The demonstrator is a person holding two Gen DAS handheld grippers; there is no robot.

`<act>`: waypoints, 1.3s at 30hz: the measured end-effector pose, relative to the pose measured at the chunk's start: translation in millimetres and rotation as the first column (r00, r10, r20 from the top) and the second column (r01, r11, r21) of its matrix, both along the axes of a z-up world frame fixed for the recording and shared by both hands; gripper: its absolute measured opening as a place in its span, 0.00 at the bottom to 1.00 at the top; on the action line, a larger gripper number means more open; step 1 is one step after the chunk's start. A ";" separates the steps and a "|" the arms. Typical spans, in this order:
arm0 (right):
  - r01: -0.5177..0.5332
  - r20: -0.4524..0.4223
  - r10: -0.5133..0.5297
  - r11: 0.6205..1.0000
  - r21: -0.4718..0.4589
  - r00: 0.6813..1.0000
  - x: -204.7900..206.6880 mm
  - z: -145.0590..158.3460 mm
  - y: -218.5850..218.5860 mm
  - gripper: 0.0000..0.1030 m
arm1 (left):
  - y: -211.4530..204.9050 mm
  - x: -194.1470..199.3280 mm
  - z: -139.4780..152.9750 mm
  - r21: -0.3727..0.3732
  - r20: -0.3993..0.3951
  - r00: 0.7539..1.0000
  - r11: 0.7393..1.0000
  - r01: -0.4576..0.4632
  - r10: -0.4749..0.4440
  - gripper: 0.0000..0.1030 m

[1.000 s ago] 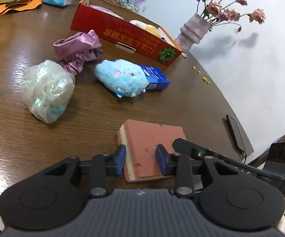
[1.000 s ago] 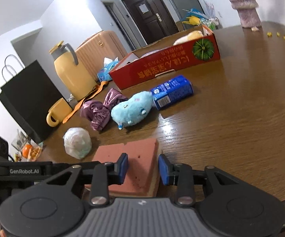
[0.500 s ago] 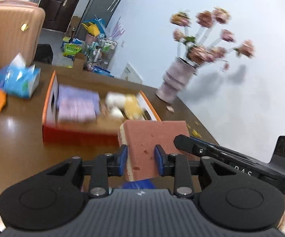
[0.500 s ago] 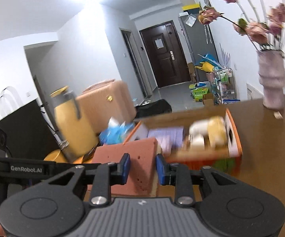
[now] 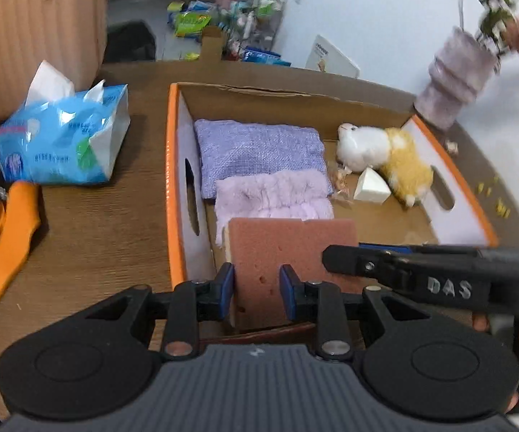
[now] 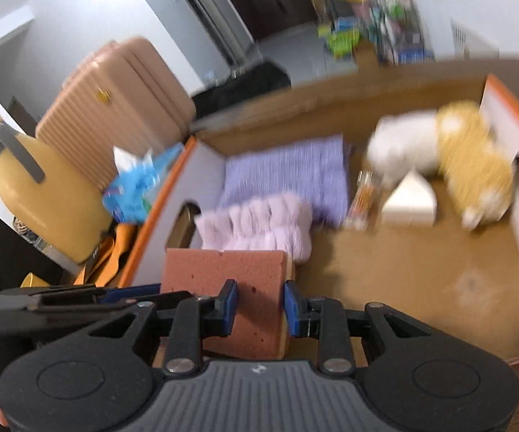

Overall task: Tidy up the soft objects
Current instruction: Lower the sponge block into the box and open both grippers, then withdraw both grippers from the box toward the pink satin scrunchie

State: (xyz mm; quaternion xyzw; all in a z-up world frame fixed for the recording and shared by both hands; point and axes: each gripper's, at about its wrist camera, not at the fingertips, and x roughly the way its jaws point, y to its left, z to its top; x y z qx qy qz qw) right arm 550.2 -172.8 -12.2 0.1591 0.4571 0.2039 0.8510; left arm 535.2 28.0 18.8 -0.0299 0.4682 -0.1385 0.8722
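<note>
Blue plastic tissue pack (image 5: 61, 140): on the brown wooden table (image 5: 90, 223), left of the box. Orange-rimmed cardboard box (image 5: 173, 180): holds, from its left wall rightwards, a lilac woven cushion (image 5: 259, 147), a pale pink fluffy cloth (image 5: 274, 190), a white wedge block (image 5: 371, 187) and a white-and-yellow plush toy (image 5: 389, 151). Pink rectangular sponge (image 5: 288, 248): above the box's near-left corner, pinched by both the left gripper (image 5: 256, 288) and the right gripper (image 6: 259, 302).

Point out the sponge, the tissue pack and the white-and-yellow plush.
sponge (image 5: 288, 241): left wrist view, on its pink top face.
tissue pack (image 5: 61, 140): left wrist view, on the blue wrapper's side.
white-and-yellow plush (image 5: 407, 169): left wrist view, on its yellow body.
</note>
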 end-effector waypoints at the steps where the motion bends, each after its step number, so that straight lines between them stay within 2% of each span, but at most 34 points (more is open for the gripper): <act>1: -0.005 -0.011 0.005 1.000 -0.001 1.000 3.5 -3.6 2.5 0.26 | -3.6 1.0 -0.9 0.035 0.001 1.000 0.999 0.002 -0.002 0.27; 5: -0.016 -0.030 0.014 0.999 -0.048 0.999 13.8 -9.3 15.4 0.28 | -21.7 6.4 -3.1 0.148 0.002 1.000 0.989 -0.003 0.003 0.25; 7: -0.024 -0.050 0.022 0.999 -0.039 0.998 21.3 -11.9 16.8 0.28 | -22.8 8.7 -3.1 0.167 -0.008 1.000 0.986 -0.015 0.017 0.25; 8: -0.023 -0.059 0.021 0.999 -0.028 0.998 23.3 -12.9 15.3 0.30 | -21.0 9.7 -4.9 0.167 -0.013 1.000 0.986 -0.021 0.024 0.27; 9: -0.013 -0.066 0.011 1.000 -0.025 0.998 24.3 -13.9 13.3 0.37 | -18.8 10.4 -3.6 0.158 -0.020 0.999 0.987 -0.028 0.031 0.29; 12: -0.013 -0.058 0.013 1.000 -0.003 0.998 16.2 -10.0 5.8 0.38 | -11.1 5.1 9.2 0.115 -0.017 0.999 0.992 -0.049 0.052 0.40; 15: 0.019 0.001 -0.019 1.000 -0.016 1.000 -1.4 17.7 -6.8 0.38 | -6.4 -12.9 36.8 0.132 0.039 0.997 0.989 -0.072 0.067 0.43; 17: 0.033 0.059 -0.032 0.999 -0.026 0.998 -17.8 47.7 -18.1 0.40 | 0.1 -29.3 61.6 0.121 0.074 0.995 0.989 -0.081 0.072 0.43; 21: 0.061 0.213 -0.043 0.995 -0.082 0.976 -63.9 114.5 -48.5 0.59 | 13.9 -71.7 111.6 0.113 0.175 0.982 0.989 -0.092 0.072 0.50; 25: 0.101 0.313 -0.049 0.983 -0.153 0.948 -116.2 157.3 -84.7 0.64 | 30.4 -117.2 148.9 0.099 0.257 0.963 0.988 -0.115 0.086 0.54; 28: 0.144 0.335 -0.078 0.974 -0.175 0.939 -148.6 171.6 -112.0 0.65 | 36.8 -142.8 164.7 0.084 0.279 0.955 0.988 -0.133 0.104 0.55; 31: 0.178 0.352 -0.116 0.973 -0.148 0.929 -177.3 179.5 -128.1 0.65 | 32.3 -165.7 174.0 0.070 0.300 0.949 0.990 -0.121 0.095 0.55; 34: 0.173 0.390 -0.109 0.976 -0.134 0.915 -209.5 185.1 -126.1 0.66 | 29.2 -199.6 179.1 0.049 0.367 0.929 0.996 -0.080 0.057 0.65; 35: 0.170 0.410 -0.100 0.976 -0.138 0.906 -222.6 186.3 -124.8 0.67 | 30.2 -211.2 177.5 0.043 0.388 0.920 0.997 -0.070 0.048 0.69; 39: 0.162 0.495 -0.074 0.977 -0.138 0.866 -280.2 178.4 -118.8 0.73 | 41.0 -260.8 154.9 -0.004 0.409 0.911 0.998 -0.057 0.053 0.70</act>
